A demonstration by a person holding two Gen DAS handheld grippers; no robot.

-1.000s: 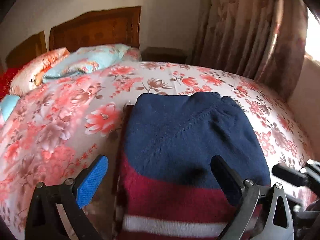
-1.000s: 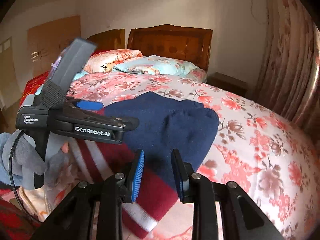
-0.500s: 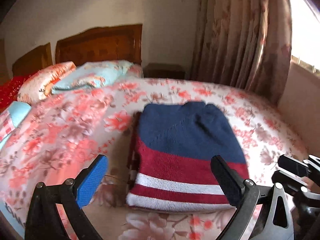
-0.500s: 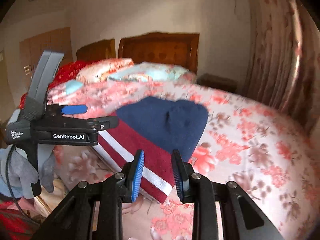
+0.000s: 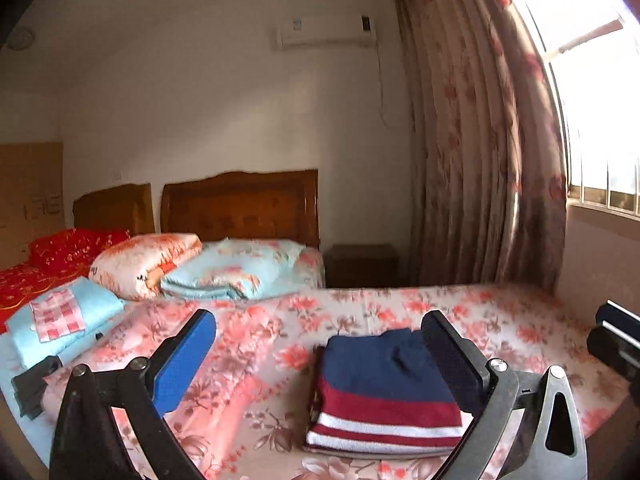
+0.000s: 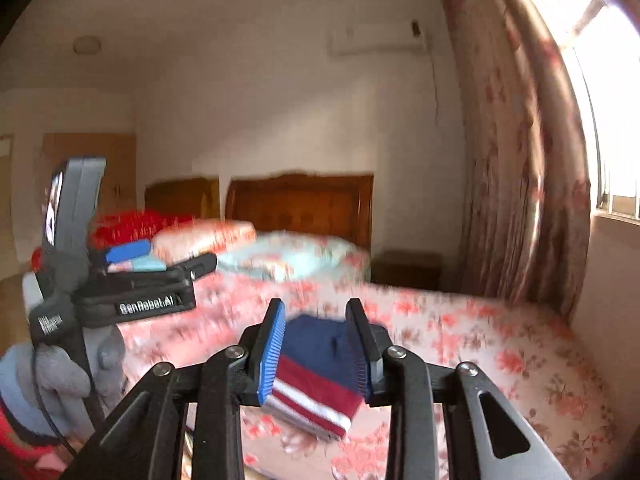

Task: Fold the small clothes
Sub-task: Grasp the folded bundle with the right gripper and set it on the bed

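Floral bedding covers the bed (image 5: 248, 344) that carries the work, lit from a window on the right. Nearest the left wrist camera, the left gripper (image 5: 320, 356) is spread wide and holds nothing, its blue pad off to the left over bare sheet. Nearest the right wrist camera, the right gripper (image 6: 318, 350) has its jaws parted by a narrow gap, also with nothing between them; the garment only shows through the gap from behind. Both hang above the bed, apart from the cloth.

Just past them lies the sweater (image 5: 384, 392), folded into a compact rectangle with the navy part toward the headboard and the red-and-white striped hem toward the camera (edges look square, layers stacked evenly). It rests flat near the foot of the bed, touching neither gripper.

Farther off, a folded light-blue garment (image 5: 60, 328) sits at the left edge, then pillows (image 5: 192, 268) against the wooden headboard (image 5: 240, 208), a curtain (image 5: 480, 160) and a wall air conditioner (image 5: 326, 34).

Judging from this, the folding of this piece looks finished and the hands are clear of it. The next move probably calls for fetching another unfolded item, or lifting this bundle by both sides to stack it, gripping deep enough that the layers do not slide open.
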